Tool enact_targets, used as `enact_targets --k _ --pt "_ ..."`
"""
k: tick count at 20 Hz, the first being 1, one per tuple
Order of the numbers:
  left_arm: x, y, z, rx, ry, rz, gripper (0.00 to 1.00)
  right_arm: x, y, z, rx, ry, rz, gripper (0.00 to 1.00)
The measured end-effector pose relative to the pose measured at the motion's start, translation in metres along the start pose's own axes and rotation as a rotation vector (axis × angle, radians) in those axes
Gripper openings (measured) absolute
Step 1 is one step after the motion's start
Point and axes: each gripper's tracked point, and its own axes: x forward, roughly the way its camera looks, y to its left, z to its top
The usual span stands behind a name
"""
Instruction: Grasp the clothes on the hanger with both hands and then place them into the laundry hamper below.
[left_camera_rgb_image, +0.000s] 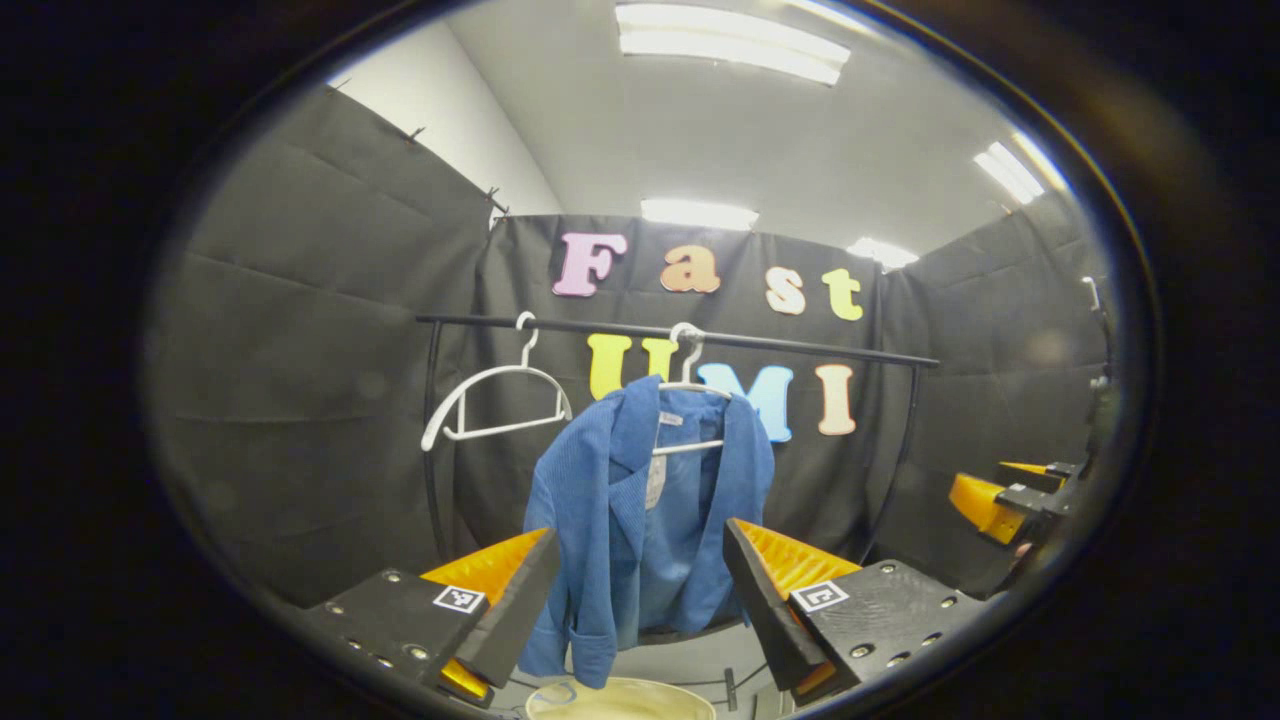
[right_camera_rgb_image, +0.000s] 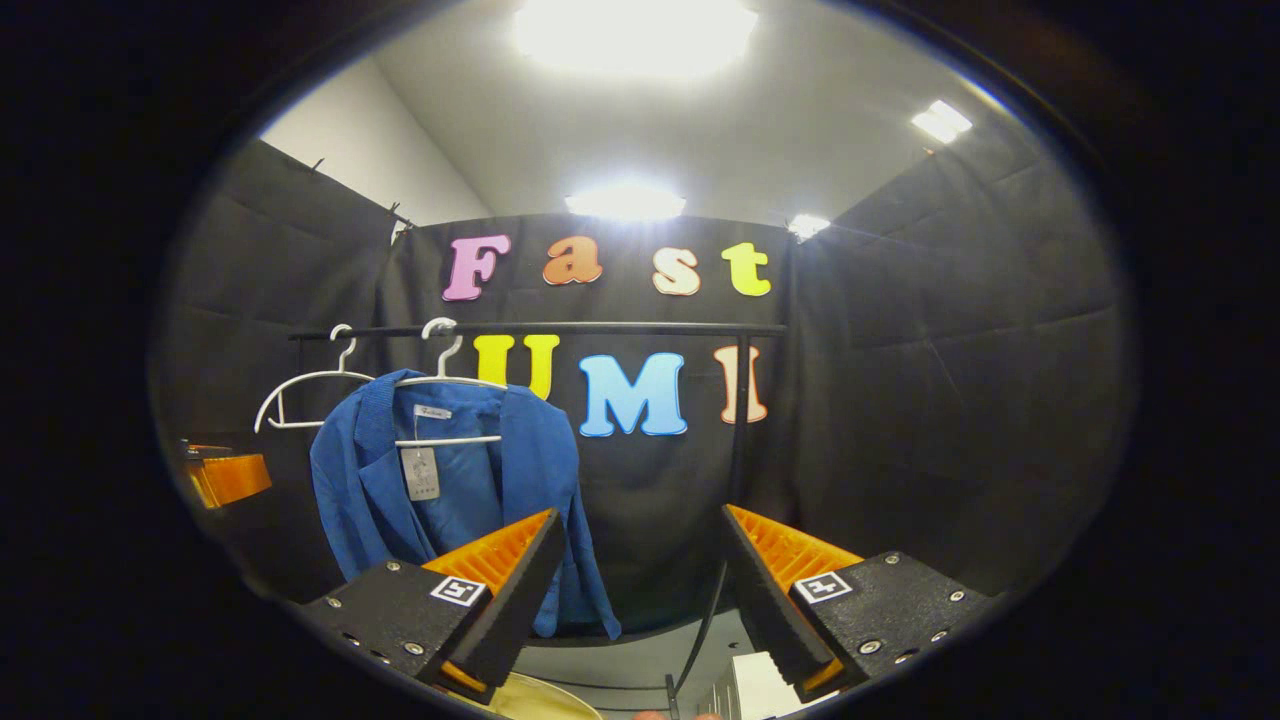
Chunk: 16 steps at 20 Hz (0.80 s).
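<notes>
Left gripper view: left tongs (left_camera_rgb_image: 640, 600) gape wide, well short of the blue jacket (left_camera_rgb_image: 640, 520) hanging at 12 o'clock from a white hanger (left_camera_rgb_image: 690, 390) on the rail (left_camera_rgb_image: 800, 345). Hamper rim (left_camera_rgb_image: 620, 695) lies at 6 o'clock. Right tongs (right_camera_rgb_image: 640, 590) gape too, jacket at 10 o'clock

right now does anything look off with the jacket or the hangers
Slightly. The blue jacket hangs lopsided on its white hanger, bunched low on one side. The spare hanger beside it tilts on the rail. Nothing looks damaged or spilled.

Bright ceiling panels (right_camera_rgb_image: 634, 35) glare overhead; fisheye bends and blurs the edges
</notes>
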Motion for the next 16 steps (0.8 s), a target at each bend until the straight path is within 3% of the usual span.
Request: enact_targets --k 2,5,16 --pt "0.007 0.000 0.010 0.030 -0.008 0.009 0.94 0.017 0.019 0.013 -0.018 0.000 0.048 0.96" --pt "0.057 0.002 0.004 0.067 0.027 0.034 0.94 0.044 0.043 0.018 0.005 0.015 0.113 0.96" --pt "0.160 -0.010 -0.027 -0.040 0.114 0.165 0.94 0.169 0.086 -0.005 0.098 0.089 0.327 0.96"
